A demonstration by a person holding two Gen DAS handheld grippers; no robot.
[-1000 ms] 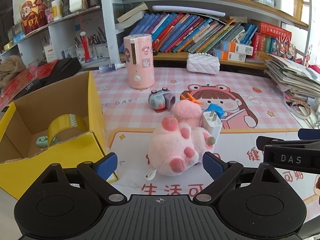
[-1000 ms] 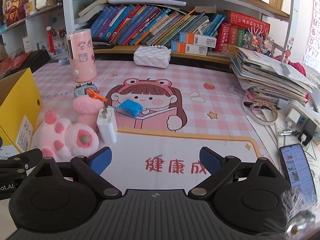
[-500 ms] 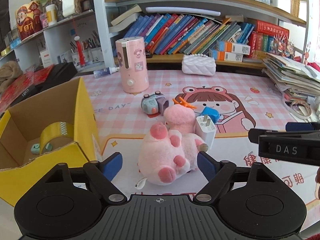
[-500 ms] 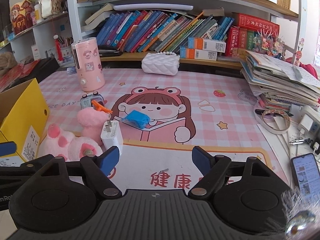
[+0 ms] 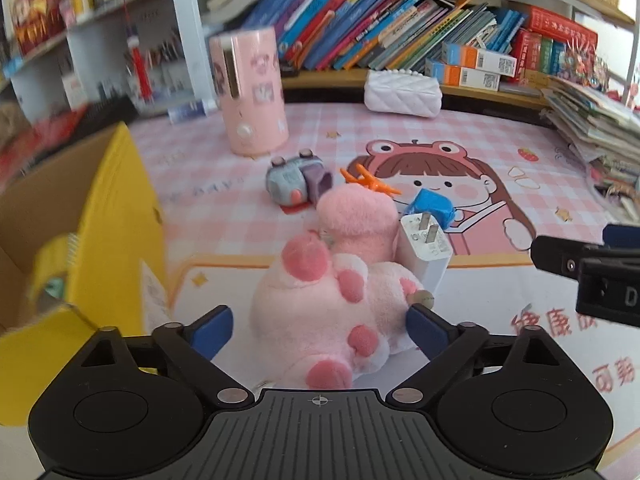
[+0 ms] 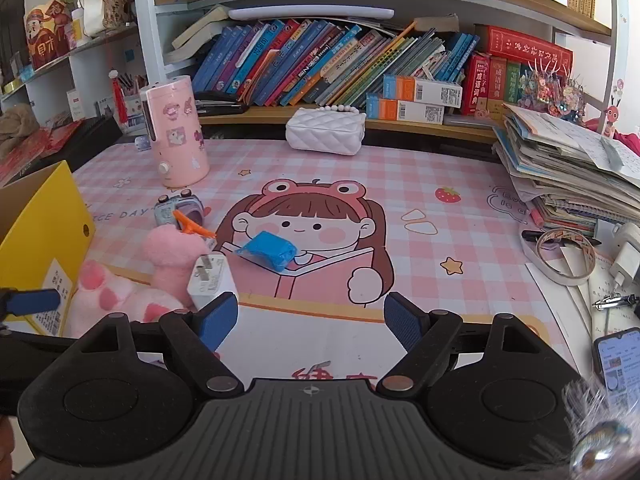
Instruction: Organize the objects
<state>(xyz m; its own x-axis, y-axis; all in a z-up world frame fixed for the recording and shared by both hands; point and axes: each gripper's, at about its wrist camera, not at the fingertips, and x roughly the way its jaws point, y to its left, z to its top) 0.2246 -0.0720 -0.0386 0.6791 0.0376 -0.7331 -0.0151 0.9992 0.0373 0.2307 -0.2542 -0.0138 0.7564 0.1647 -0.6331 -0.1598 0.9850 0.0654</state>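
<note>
In the left wrist view, the left gripper (image 5: 318,326) had closed in on the pink plush toy (image 5: 332,304), which filled far more of the frame than a second before. Its jaws had just been opening again after a brief narrowing and stood released on either side of the toy, the pads not pressing it. The white charger (image 5: 426,250) leaned against the toy, and the yellow cardboard box (image 5: 120,216) stood just left, so a grasp for boxing looked imminent.

In the right wrist view, the right gripper (image 6: 312,318) hung over the pink tabletop (image 6: 440,184), its jaws narrower than a second earlier yet released and grasping nothing. The charger sat by its left finger and the blue packet (image 6: 267,249) lay beyond.
</note>
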